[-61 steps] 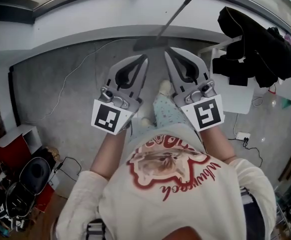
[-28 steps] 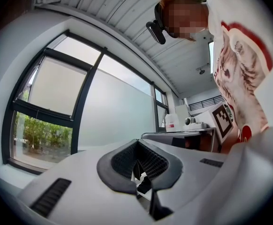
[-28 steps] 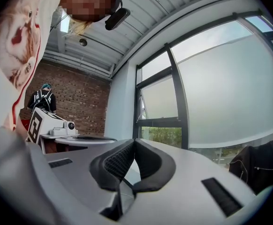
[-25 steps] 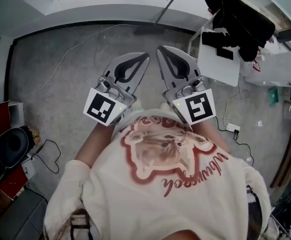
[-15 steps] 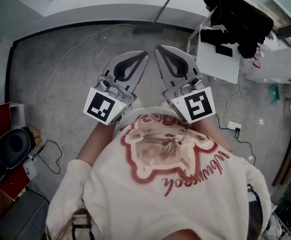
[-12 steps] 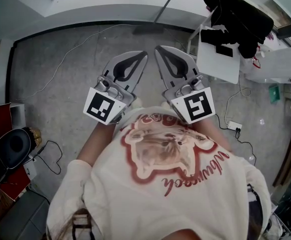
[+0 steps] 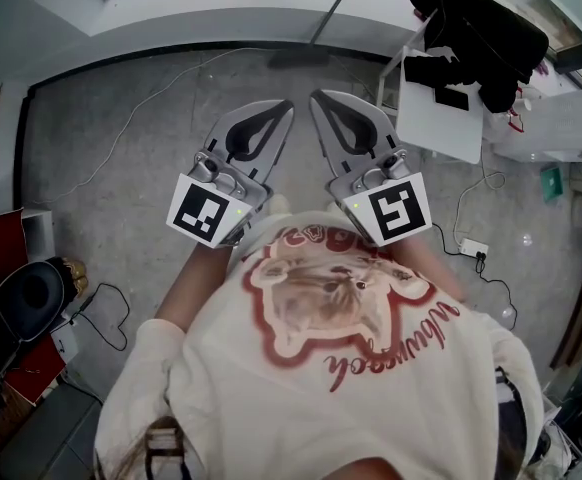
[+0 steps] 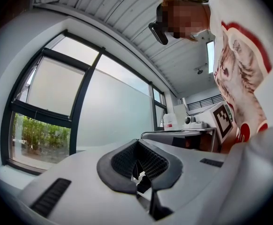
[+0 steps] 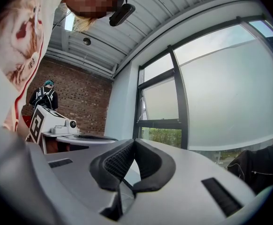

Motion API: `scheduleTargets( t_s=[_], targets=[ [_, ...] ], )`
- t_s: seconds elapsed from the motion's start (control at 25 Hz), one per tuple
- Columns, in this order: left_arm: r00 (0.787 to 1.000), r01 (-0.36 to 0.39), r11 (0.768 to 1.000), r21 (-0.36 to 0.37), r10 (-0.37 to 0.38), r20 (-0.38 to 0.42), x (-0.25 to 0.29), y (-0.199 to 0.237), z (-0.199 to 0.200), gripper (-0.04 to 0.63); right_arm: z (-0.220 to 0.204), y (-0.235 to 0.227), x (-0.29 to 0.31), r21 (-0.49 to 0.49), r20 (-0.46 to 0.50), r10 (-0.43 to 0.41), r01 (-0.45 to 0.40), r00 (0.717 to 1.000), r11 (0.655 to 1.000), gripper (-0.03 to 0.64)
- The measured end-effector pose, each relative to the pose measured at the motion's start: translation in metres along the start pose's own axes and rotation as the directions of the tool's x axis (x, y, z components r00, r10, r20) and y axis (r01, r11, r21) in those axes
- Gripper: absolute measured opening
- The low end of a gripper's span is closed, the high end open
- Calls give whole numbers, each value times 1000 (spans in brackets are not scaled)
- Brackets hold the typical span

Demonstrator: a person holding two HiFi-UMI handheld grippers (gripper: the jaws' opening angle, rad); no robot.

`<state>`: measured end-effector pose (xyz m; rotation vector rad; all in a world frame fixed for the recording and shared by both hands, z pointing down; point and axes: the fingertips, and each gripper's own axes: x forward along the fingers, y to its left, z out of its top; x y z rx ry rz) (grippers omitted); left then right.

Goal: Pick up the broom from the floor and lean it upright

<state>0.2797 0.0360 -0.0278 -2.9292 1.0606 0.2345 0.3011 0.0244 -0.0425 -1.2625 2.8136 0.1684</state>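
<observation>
The broom (image 7: pixel 328 18) leans upright against the white wall at the top of the head view, with its dark head (image 7: pixel 295 60) on the concrete floor. No gripper touches it. My left gripper (image 7: pixel 289 109) and right gripper (image 7: pixel 316 99) are held side by side in front of the person's chest, pointing toward the wall, a good way short of the broom. Both are shut with nothing between the pads. The left gripper view shows its jaws (image 8: pixel 137 146) closed against a window. In the right gripper view those jaws (image 9: pixel 134 143) are also closed and empty.
A white stand (image 7: pixel 436 108) draped with black clothing (image 7: pixel 481 28) sits right of the broom. A thin cable (image 7: pixel 121 138) crosses the floor at left and a power strip (image 7: pixel 471 250) lies at right. A red box and black bag (image 7: pixel 26 303) stand at the far left.
Since the earliest frame the wall and broom have slid farther up the head view, away from the grippers. Over the last second both grippers stay still and shut.
</observation>
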Motion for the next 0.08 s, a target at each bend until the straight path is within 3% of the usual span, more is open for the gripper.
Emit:
scheduleTargets(
  t_s=[0.08],
  targets=[
    [1000, 1, 1000, -3, -1, 1, 0, 0, 0, 21, -1, 0, 0, 1, -2, -3, 3, 1000, 1000, 25]
  ],
)
